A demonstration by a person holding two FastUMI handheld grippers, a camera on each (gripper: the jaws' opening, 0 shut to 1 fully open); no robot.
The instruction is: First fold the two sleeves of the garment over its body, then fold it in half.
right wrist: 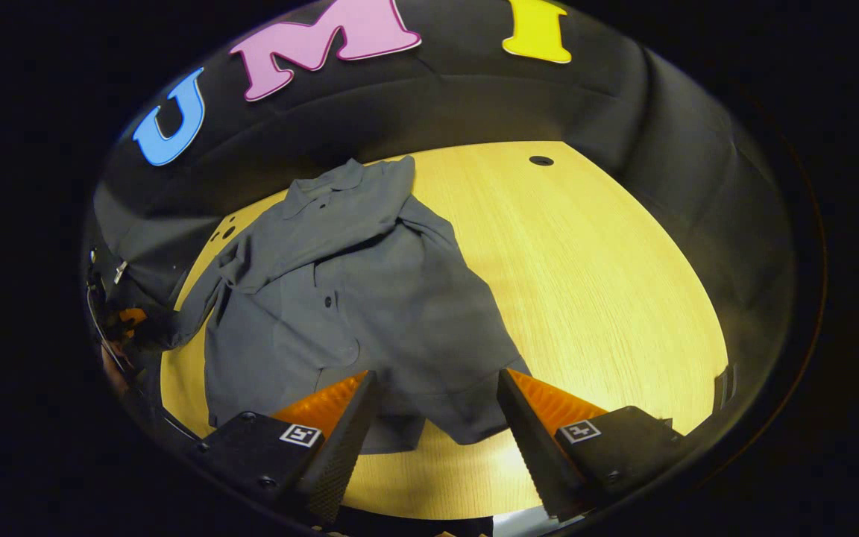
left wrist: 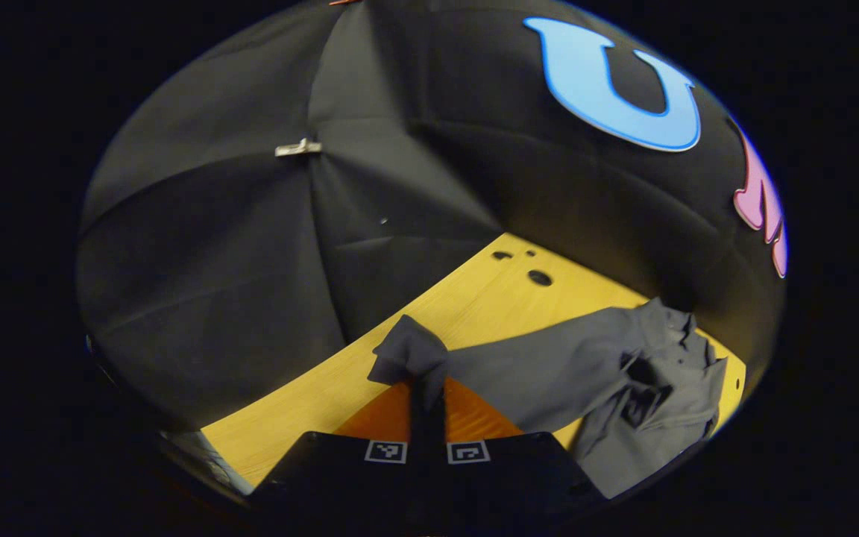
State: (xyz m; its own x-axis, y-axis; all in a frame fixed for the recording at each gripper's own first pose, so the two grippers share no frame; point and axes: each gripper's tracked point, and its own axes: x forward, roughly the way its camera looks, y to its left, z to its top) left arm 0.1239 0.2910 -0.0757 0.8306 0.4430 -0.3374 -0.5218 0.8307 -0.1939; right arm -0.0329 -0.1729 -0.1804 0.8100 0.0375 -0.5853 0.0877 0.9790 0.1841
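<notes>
A grey button-up shirt lies on the yellow wooden table, collar toward the far wall. One sleeve is laid across the body, its cuff reaching the near hem. My right gripper hovers open above that hem, with nothing between its fingers. The other sleeve stretches out sideways from the shirt body. My left gripper is shut on its cuff, which bunches up over the fingertips. In the right gripper view the left gripper sits at the far left edge, holding that sleeve's end.
Black cloth walls close in on the table from the back and both sides. Small dark holes mark the tabletop near the back wall, with another hole at the far edge. A metal clip hangs on the wall seam.
</notes>
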